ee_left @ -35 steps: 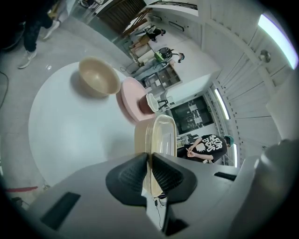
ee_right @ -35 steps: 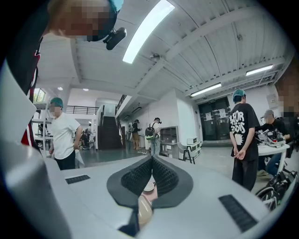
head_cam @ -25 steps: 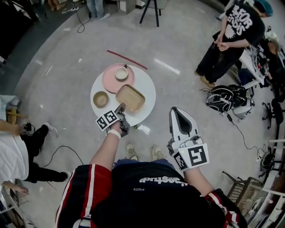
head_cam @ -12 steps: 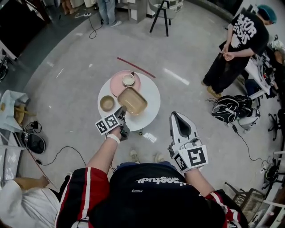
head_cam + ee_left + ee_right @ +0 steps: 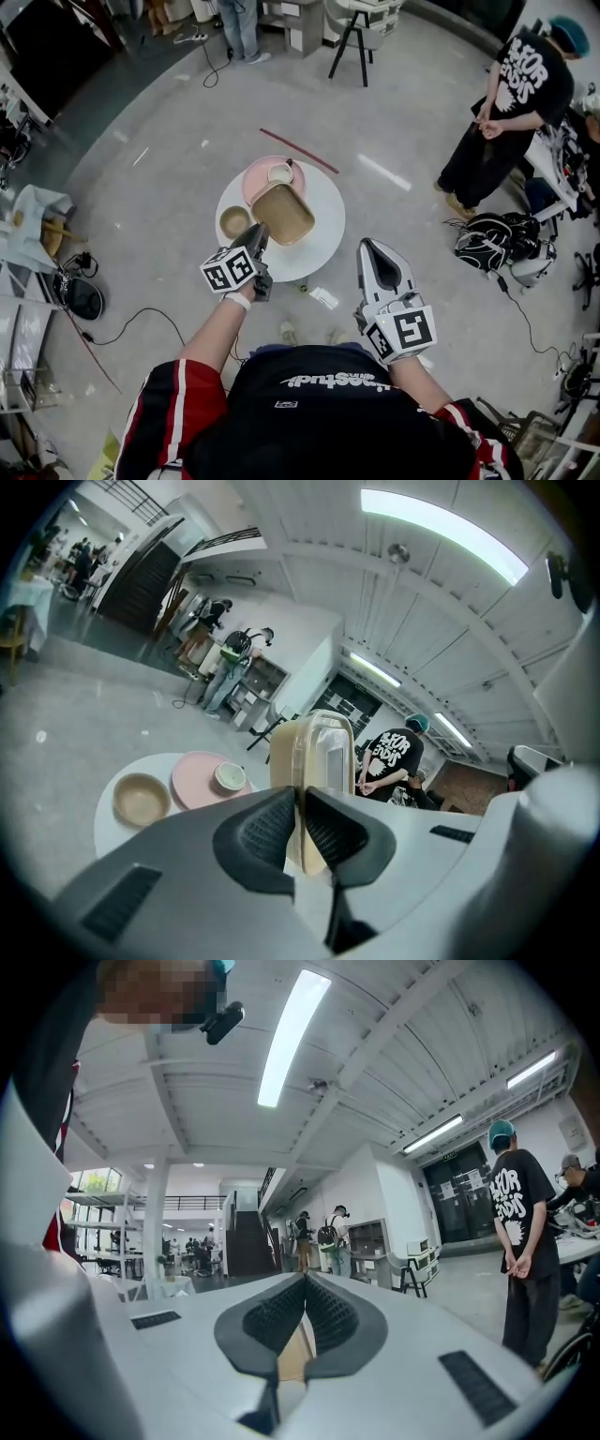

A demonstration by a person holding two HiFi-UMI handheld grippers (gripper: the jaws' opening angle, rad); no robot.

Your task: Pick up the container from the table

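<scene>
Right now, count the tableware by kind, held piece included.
tan container, held in the left hand-held gripper: 1
pink plate: 1
tan bowl: 1
small white cup: 1
Total: 4

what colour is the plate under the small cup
Pink. The plate shows best in the head view.

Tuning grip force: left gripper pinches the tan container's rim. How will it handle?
Probably light: the container looks thin-walled and empty. May flex or droop, since the left gripper pinches only one rim edge. Glossy rim might slip.
</scene>
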